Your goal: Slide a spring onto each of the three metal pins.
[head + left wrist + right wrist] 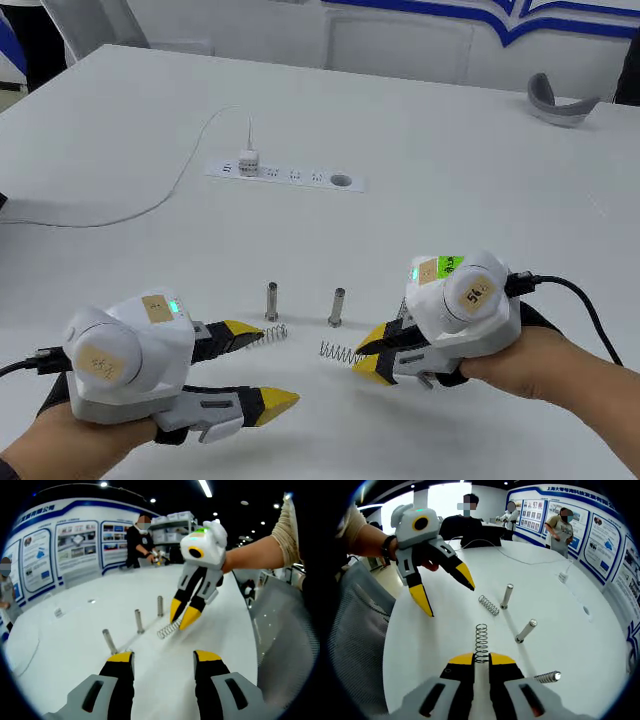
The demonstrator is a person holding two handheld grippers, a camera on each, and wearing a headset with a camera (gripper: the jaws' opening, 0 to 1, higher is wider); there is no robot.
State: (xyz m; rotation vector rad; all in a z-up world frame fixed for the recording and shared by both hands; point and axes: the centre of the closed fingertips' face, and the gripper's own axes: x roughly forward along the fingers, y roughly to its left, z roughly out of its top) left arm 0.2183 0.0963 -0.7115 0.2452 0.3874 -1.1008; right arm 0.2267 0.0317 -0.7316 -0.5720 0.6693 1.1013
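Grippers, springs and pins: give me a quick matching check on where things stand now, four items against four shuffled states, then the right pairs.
Things:
1. left gripper
2. right gripper
3. loose spring
4. end pin, nearest the right gripper

States:
A. carries a spring around it
B. shut on the held spring
C. lying on the table beside a bare pin
D. open, holding nothing

Pairs: 1-D, 2-B, 3-C, 4-A
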